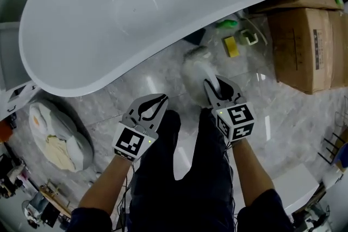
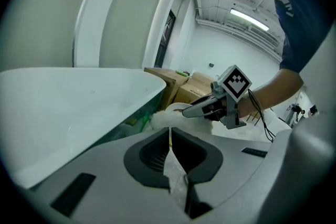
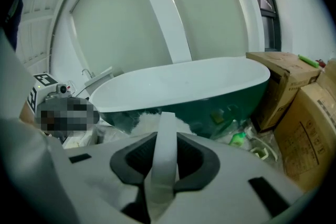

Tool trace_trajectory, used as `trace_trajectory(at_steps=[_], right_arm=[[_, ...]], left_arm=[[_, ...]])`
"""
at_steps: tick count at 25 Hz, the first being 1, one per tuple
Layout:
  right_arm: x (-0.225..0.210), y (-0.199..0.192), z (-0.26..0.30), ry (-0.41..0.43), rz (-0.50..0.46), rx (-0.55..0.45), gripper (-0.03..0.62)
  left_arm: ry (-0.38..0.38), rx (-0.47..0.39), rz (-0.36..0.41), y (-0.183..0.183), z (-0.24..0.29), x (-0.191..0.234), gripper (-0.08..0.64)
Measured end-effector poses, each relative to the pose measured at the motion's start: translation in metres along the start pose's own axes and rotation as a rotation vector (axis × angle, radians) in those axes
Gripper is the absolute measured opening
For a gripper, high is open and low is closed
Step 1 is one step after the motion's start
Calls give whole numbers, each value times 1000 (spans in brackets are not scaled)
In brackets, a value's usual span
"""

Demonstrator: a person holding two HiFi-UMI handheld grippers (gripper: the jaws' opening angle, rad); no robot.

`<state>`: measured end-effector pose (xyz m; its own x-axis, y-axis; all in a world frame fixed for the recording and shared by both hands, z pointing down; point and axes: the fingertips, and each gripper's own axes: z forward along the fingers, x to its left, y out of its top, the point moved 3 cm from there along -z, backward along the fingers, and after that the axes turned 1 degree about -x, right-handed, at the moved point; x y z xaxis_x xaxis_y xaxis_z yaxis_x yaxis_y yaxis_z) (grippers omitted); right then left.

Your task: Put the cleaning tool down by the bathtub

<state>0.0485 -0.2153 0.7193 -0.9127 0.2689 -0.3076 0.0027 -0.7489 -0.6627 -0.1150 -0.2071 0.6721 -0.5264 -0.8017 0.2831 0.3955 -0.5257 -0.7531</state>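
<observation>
Pale marble floor [image 1: 304, 127] fills the lower half of the frame. A white bathtub [image 1: 136, 8] spans the upper left and centre, and cardboard boxes [image 1: 307, 46] stand at the upper right. The cleaning tool [image 1: 196, 69] is at centre, its fluffy white head just below the tub's side. Its white handle is clamped in the right gripper [image 1: 217, 87]. The left gripper [image 1: 156, 100], lower centre-left, has its jaws together on nothing.

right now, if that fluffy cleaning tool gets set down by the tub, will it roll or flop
Probably light: the right gripper holds the cleaning tool by its thin white handle alone. The handle looks stiff and the fluffy head likely soft, so it shouldn't roll. The glossy floor may let it slide.
</observation>
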Motion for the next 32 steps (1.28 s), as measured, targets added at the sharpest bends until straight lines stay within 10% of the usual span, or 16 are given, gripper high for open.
trace_trajectory(at_steps=[32], right_arm=[[-54, -278, 328, -127, -20, 196, 95]], left_arm=[[-14, 179, 9, -235, 170, 101, 38]])
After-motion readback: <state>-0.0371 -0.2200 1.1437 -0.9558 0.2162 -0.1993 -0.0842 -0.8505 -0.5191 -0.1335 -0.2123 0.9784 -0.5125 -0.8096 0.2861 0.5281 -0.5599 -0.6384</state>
